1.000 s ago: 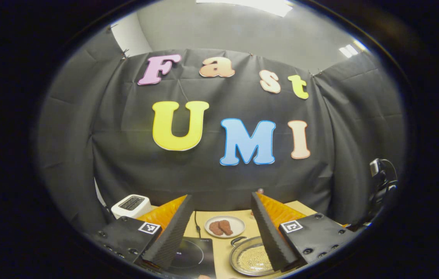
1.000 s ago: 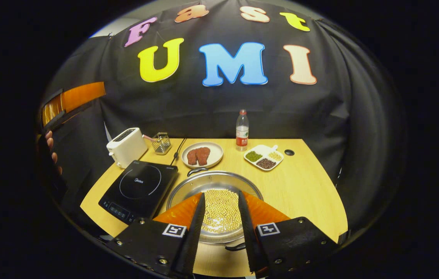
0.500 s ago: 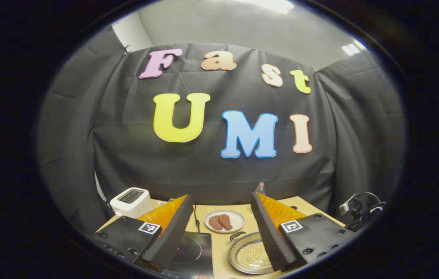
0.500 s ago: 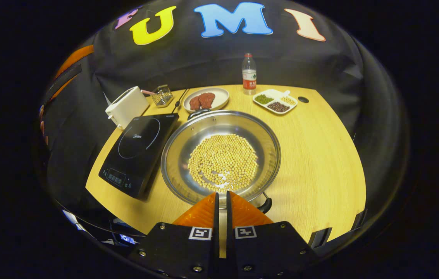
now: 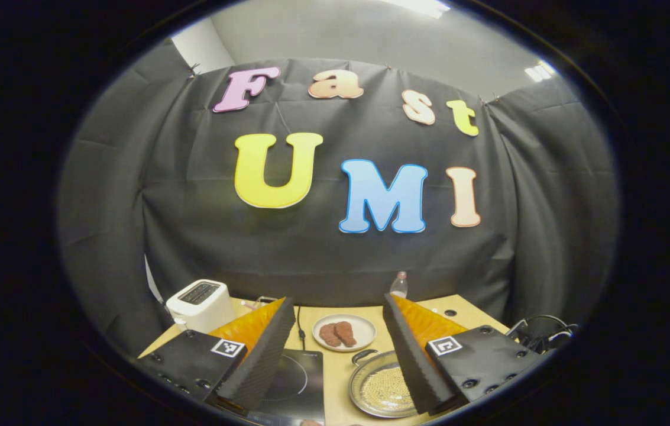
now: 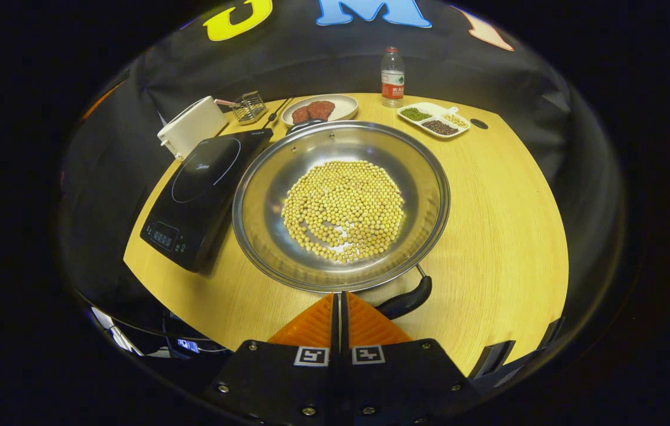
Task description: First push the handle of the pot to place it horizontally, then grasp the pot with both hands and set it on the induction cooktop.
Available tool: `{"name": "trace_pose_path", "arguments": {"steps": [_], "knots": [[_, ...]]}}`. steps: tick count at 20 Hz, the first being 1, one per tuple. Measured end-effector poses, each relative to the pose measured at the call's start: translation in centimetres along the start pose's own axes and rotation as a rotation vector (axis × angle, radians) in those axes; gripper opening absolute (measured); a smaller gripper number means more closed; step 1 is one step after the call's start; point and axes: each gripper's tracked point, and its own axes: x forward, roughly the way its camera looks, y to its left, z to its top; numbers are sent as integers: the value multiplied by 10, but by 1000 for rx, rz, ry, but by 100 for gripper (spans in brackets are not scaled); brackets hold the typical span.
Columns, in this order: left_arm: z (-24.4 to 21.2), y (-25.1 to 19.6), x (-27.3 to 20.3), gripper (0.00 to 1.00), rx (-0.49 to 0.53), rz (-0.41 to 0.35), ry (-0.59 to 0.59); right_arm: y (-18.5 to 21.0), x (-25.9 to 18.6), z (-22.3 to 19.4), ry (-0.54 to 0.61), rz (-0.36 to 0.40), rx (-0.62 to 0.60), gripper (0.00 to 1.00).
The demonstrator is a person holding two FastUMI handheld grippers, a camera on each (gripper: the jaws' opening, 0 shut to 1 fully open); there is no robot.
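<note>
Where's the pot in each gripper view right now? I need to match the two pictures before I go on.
Left gripper view: the pot sits low, right of centre, partly behind the gripper's own finger, right of the cooktop.
Right gripper view: the pot sits mid-picture, just above the closed fingertips, right of the cooktop.
Shared landmark: the plate of meat, just beyond the pot's far handle.

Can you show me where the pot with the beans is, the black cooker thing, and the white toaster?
pot (image 6: 264, 195), right gripper view, on the bare metal inside wall, left of the beans
induction cooktop (image 6: 204, 174), right gripper view, on the round cooking zone of its glass top
toaster (image 6: 193, 125), right gripper view, on its white side
</note>
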Motion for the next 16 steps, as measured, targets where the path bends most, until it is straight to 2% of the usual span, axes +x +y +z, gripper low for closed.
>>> {"name": "trace_pose_path", "arguments": {"steps": [5,16], "knots": [[-1,1,8,95,1,-1,9,-1,10,-9,60,8,32,0],[0,-5,18,95,3,-19,9,-35,21,-12,55,-95,82,0]]}}
